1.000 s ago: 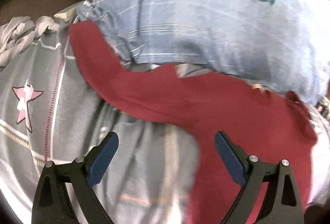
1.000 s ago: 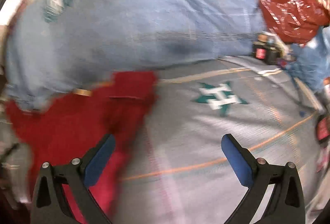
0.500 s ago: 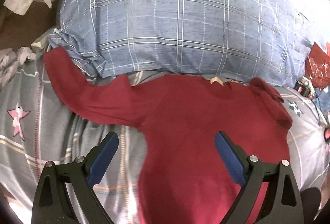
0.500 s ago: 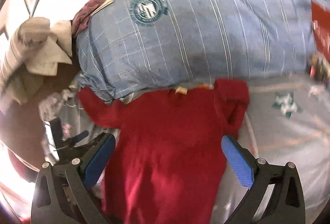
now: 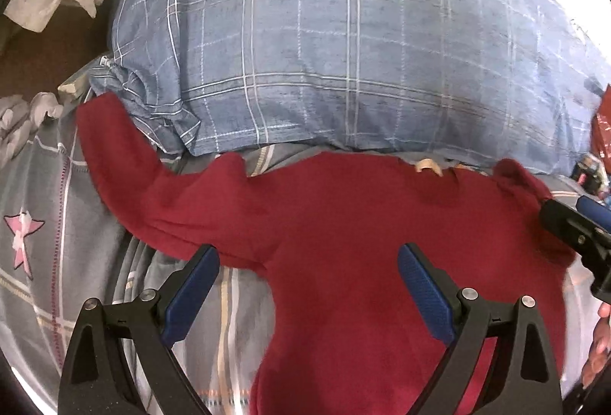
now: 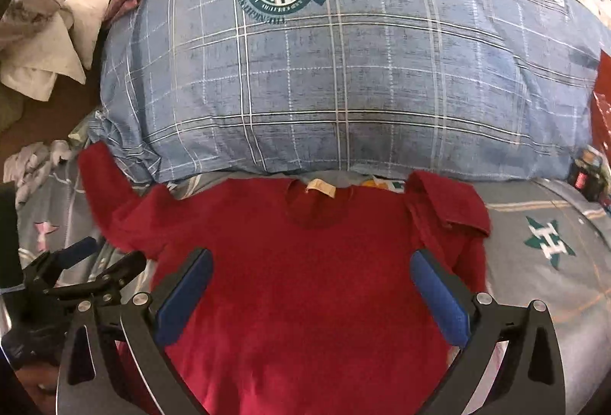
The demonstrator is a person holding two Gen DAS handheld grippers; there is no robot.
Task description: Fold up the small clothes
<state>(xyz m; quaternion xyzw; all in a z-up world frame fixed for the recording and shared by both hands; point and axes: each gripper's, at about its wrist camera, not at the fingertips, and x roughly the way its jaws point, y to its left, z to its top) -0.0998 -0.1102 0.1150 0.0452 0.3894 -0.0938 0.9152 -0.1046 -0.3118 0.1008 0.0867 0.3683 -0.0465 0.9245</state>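
A small red long-sleeved top (image 6: 313, 262) lies flat on the grey bed sheet (image 6: 553, 285), collar toward the pillow. Its left sleeve (image 5: 110, 155) stretches out to the far left; its right sleeve (image 6: 450, 212) is folded in over the shoulder. My left gripper (image 5: 307, 258) is open and empty above the top's left side, near the armpit. My right gripper (image 6: 311, 262) is open and empty above the chest. Each gripper shows at the edge of the other's view: the right (image 5: 580, 224), the left (image 6: 99, 258).
A large blue plaid pillow (image 6: 343, 79) with a round crest lies right behind the collar. Crumpled pale cloths (image 6: 42, 44) sit at the far left. A red bag (image 5: 603, 132) and small dark items (image 6: 584, 174) are at the right.
Both grippers have pulled back from the cloth, so the whole top now shows. The right gripper swung left from the bare sheet to over the chest. Both stay open.
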